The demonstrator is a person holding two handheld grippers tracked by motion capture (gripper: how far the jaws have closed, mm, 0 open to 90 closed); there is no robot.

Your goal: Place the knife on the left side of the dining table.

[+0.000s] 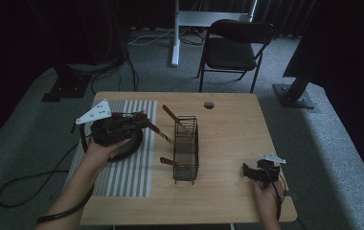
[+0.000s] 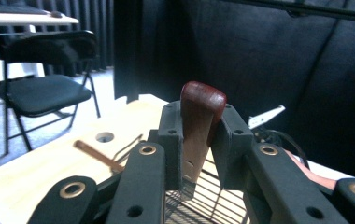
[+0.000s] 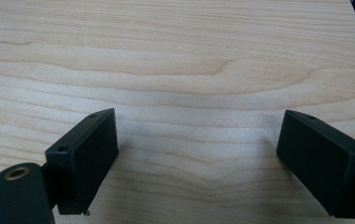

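Tongs (image 2: 199, 140) hiding wooden handle's (image 2: 202, 105) lower end

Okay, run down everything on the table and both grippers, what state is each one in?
Left gripper: shut on a wooden-handled utensil, held above the table.
Right gripper: open, holding nothing, low over bare table.
Wire basket: upright, two wooden handles sticking out of it.
Striped mat: lying flat.
Chair: unoccupied, behind the table.
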